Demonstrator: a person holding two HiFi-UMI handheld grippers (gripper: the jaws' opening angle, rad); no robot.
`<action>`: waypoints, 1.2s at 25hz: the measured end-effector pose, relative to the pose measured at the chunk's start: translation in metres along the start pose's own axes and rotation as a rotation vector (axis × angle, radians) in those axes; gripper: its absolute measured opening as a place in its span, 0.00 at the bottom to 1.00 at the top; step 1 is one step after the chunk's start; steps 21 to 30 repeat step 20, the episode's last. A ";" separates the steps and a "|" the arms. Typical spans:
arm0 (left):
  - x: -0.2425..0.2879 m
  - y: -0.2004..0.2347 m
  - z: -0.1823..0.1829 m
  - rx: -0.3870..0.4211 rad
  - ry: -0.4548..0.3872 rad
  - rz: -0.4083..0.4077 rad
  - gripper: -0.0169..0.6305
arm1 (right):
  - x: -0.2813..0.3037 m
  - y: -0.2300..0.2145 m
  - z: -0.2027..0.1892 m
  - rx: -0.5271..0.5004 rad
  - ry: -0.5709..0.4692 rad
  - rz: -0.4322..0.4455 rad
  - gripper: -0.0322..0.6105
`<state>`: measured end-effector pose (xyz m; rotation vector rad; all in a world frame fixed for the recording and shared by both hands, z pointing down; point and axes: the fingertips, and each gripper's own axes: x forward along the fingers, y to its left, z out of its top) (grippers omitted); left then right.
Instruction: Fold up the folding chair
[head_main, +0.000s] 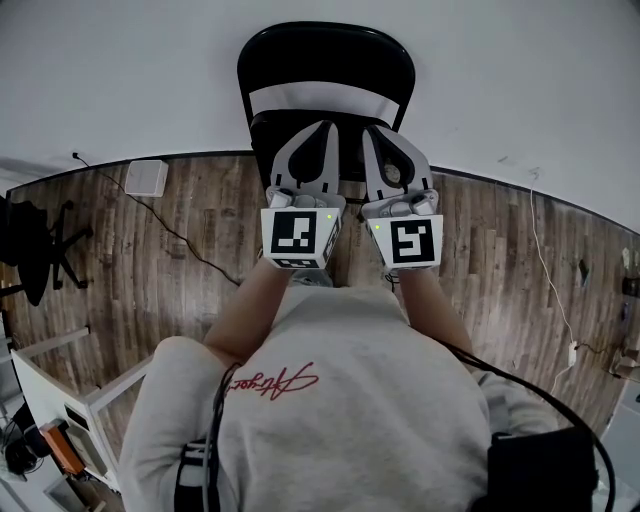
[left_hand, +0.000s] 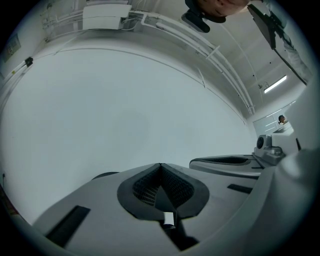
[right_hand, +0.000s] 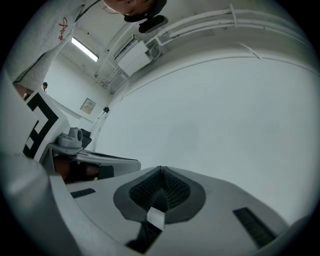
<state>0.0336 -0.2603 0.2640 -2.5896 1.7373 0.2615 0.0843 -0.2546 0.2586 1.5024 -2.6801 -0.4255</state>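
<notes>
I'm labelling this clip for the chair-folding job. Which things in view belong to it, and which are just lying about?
Belongs to the job:
- folding chair, unfolded, by the wall
- left gripper, shut, empty
- right gripper, shut, empty

Just lying about:
- office chair, far left
- white box on the floor by the wall

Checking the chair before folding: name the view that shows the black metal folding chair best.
Head view: the black metal folding chair stands open by the white wall, backrest and seat visible. Both gripper views show mostly wall, no recognisable chair.
</notes>
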 end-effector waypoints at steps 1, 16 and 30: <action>0.000 0.000 -0.001 0.001 0.001 -0.001 0.05 | 0.001 0.000 0.000 -0.001 0.000 -0.002 0.08; 0.003 0.003 -0.010 -0.002 0.025 -0.009 0.05 | 0.005 0.001 -0.003 0.006 -0.001 -0.003 0.08; 0.006 0.004 -0.010 -0.005 0.028 -0.010 0.05 | 0.008 0.001 -0.003 0.007 0.002 0.000 0.08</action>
